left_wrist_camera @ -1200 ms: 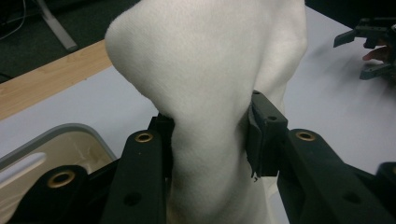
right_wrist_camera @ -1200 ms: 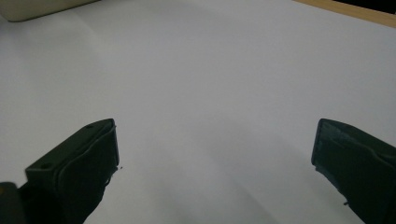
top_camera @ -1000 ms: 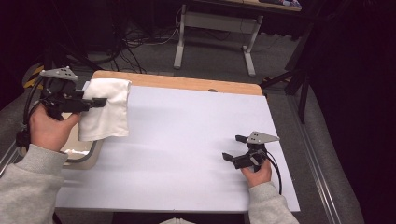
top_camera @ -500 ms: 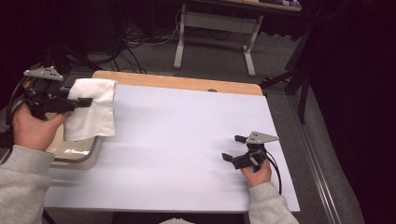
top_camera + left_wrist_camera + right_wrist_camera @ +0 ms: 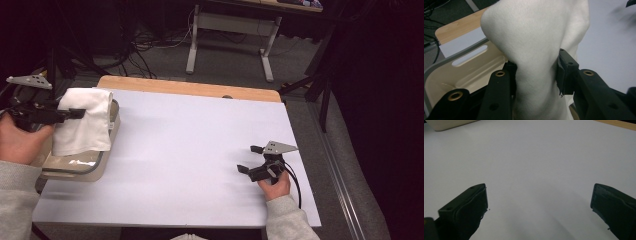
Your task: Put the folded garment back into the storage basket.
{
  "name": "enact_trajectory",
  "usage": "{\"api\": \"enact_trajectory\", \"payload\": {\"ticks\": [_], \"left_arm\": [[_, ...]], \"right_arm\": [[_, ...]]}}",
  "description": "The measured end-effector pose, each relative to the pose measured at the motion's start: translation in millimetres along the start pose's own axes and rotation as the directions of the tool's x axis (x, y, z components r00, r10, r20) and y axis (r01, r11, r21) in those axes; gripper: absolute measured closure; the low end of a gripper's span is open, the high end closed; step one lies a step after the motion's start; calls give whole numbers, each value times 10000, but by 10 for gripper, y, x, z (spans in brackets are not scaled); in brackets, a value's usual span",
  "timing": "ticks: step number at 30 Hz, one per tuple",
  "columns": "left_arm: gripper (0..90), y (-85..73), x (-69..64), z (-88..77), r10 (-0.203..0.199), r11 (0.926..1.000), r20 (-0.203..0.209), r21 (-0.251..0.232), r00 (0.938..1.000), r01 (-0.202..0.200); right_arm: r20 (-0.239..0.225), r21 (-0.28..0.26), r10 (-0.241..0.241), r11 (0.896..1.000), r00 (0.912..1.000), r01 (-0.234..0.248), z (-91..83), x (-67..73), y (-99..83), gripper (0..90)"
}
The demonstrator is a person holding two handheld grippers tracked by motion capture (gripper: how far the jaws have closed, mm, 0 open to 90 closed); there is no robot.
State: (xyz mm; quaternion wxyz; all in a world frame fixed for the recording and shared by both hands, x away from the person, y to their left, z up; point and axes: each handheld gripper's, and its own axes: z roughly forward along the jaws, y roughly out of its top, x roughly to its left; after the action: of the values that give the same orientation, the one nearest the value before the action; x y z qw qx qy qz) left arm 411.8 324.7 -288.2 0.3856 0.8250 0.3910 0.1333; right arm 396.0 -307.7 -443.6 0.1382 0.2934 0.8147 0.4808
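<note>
The white cloth [image 5: 82,122] hangs bunched at the left edge of the high view, draped over the beige bin [image 5: 75,167] that sits on the near-left part of the counter [image 5: 190,150]; its lower folds fall across the bin's rim and into its hollow, though whether they rest on the bottom is hidden. The left tongs [image 5: 75,114] have it: in the left gripper view the cloth [image 5: 534,50] fills the centre of the frame, with the two black jaws pinched into its sides, partly closed on a thick wad of fabric, and the bin's pale wall with its slot handle [image 5: 469,56] showing at the lower left. The step in hand looks to be carrying the cloth over the bin to put it in. The next move would call for lowering the wad until it sits well inside the walls, then spreading the jaws so the fabric drops free, taking care that no fold stays hooked over the rim toward the middle of the frame or snagged on a pad. The right tongs [image 5: 251,159] lie low on the counter at the lower right of the high view, well apart from the bin; in the right gripper view their jaws stand wide with bare white counter [image 5: 536,165] between them, holding nothing.
</note>
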Motion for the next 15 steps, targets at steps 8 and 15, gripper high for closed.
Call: {"api": "enact_trajectory", "payload": {"ticks": [8,15], "left_arm": [[625,-125,146,-20,-411,9987,31,287,9992,409],[624,-217,216,70,-407,9960,188,800,9990,390]], "right_arm": [[-54,12,-3,10000,10000,3,9,-1,-2,16],[-58,3,-40,10000,10000,40,12,0,-1,16]]}}
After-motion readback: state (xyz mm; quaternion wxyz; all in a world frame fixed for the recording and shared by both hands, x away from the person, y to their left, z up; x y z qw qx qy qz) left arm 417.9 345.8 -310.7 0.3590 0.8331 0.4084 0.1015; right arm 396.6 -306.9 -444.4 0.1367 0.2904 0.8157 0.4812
